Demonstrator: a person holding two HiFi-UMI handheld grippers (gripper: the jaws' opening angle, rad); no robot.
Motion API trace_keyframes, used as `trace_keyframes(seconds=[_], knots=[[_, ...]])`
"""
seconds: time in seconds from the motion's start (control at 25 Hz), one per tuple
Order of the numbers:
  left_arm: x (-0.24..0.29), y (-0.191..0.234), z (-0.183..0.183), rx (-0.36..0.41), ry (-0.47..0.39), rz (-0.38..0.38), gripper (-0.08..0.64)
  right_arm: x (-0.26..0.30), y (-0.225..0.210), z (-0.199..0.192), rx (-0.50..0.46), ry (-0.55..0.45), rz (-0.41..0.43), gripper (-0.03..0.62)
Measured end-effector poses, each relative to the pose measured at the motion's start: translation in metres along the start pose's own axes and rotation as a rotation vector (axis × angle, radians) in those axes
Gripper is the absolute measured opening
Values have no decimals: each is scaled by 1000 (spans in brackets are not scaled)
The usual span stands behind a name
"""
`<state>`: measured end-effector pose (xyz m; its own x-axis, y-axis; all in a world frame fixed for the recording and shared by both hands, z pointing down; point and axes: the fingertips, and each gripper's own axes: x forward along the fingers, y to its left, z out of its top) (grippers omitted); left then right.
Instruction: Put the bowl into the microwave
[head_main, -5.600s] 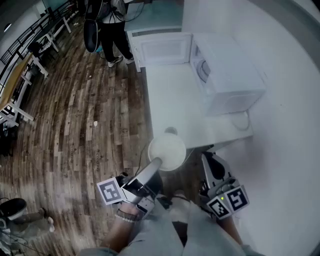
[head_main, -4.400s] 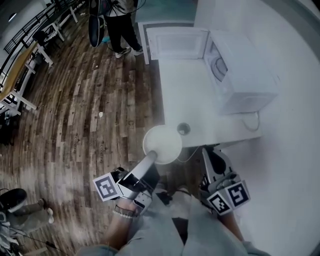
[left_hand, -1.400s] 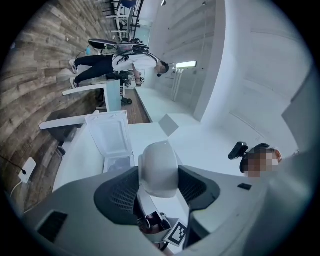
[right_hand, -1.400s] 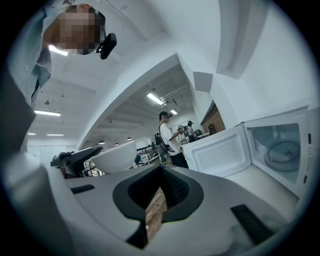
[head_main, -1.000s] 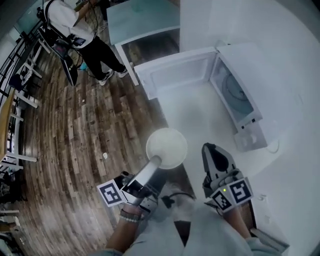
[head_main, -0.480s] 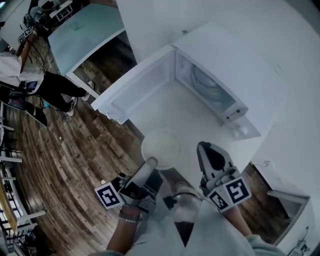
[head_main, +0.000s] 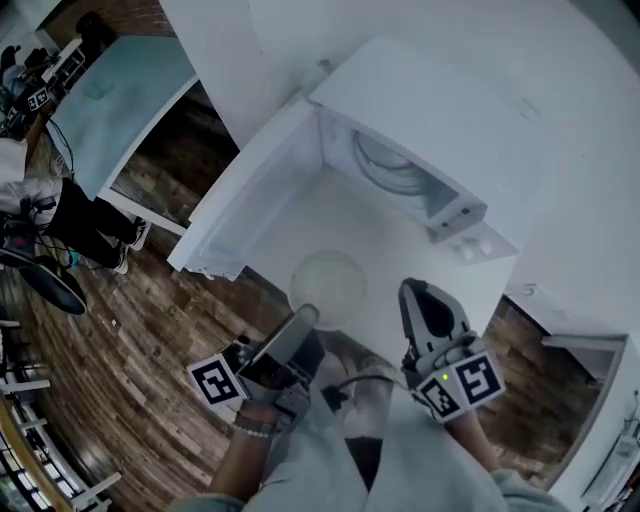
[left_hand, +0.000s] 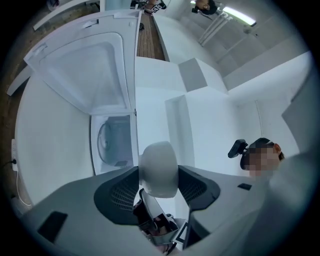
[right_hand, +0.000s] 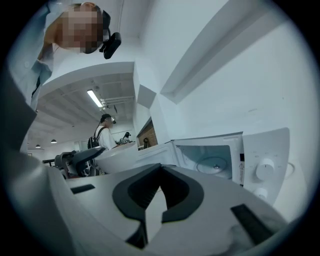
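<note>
In the head view a white bowl (head_main: 328, 288) hangs over the white table (head_main: 300, 225), just in front of the open white microwave (head_main: 440, 110). My left gripper (head_main: 304, 318) is shut on the bowl's near rim. In the left gripper view the bowl (left_hand: 159, 167) sits between the jaws, with the microwave cavity (left_hand: 112, 142) and its glass turntable beyond. The microwave door (head_main: 245, 195) is swung wide to the left. To the right of the bowl my right gripper (head_main: 417, 294) is shut and holds nothing. Its own view shows the bowl (right_hand: 117, 156) at left and the cavity (right_hand: 210, 161) ahead.
The microwave's control knobs (head_main: 472, 246) sit right of the cavity, close to my right gripper. A person (head_main: 55, 225) stands on the wooden floor at the left, beside a glass-topped table (head_main: 110, 95). White walls close off the back and right.
The microwave has come nearer and larger in the head view. The bowl, still in my left gripper, now hangs over the table before the open cavity. The right gripper stays shut.
</note>
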<state>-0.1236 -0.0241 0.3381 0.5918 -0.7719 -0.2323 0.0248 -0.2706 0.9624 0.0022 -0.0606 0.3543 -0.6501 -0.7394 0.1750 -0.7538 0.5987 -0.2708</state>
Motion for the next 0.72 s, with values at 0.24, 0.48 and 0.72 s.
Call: trace_keyframes(seconds=[0.24, 0.48, 0.72], knots=[[2, 4, 16, -6, 98, -4, 236, 12, 14, 3, 2, -37, -72, 3], [7, 7, 27, -22, 169, -23, 236, 15, 14, 6, 4, -66, -150, 3], [13, 17, 27, -47, 225, -20, 236, 9, 12, 4, -17, -72, -213, 3]])
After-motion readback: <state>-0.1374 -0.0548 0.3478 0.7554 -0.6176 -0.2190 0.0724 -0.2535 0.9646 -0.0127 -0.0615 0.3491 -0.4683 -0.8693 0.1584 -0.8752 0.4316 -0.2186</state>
